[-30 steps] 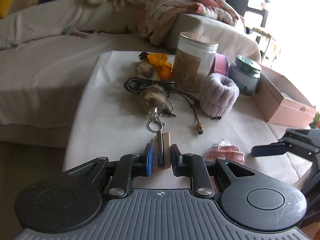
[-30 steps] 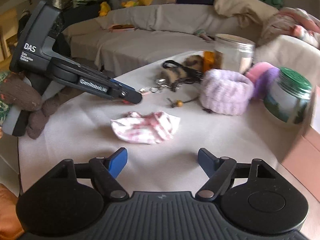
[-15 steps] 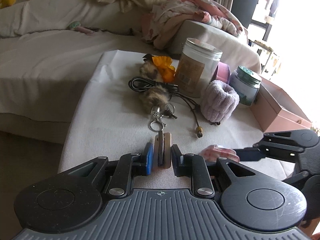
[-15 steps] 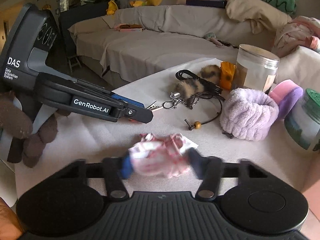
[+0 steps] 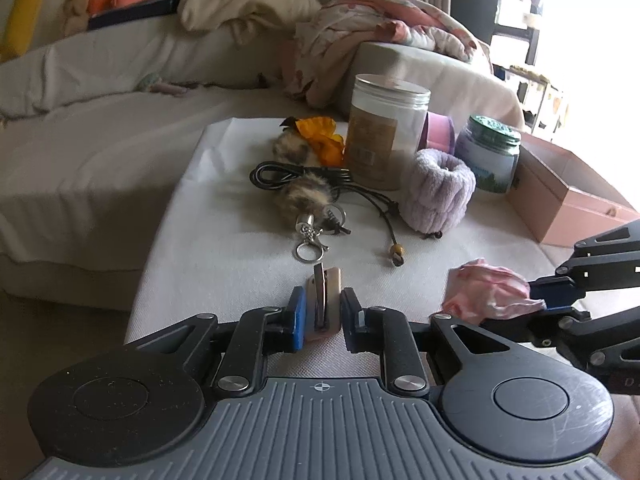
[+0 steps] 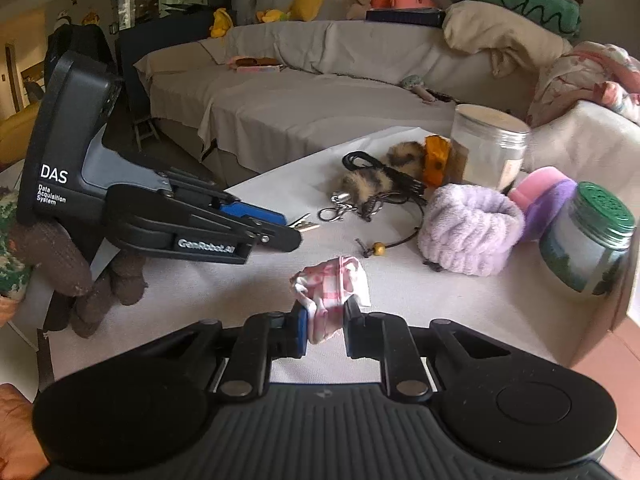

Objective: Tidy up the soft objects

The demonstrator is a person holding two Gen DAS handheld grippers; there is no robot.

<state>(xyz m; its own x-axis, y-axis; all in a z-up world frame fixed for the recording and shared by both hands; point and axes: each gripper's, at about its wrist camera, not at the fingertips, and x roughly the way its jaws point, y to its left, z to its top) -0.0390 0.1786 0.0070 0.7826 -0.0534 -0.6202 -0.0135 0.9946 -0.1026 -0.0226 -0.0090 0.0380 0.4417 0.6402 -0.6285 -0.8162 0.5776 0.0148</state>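
Note:
My right gripper is shut on a crumpled pink-and-white cloth, held just above the white tablecloth. The cloth also shows in the left wrist view, at the right gripper's tips. My left gripper is shut on a small flat beige and dark piece, low over the table's near edge. Further back lie a lilac fuzzy band, a furry keychain and a second furry piece with orange fabric.
A tall clear jar, a green-lidded jar, a pink-purple roll and an open pink box stand at the back right. A black cable and a beaded cord lie mid-table. A covered sofa runs behind.
My right gripper went from open above the pink cloth to shut on it and has lifted it off the table. My left gripper has stayed shut on its small piece.

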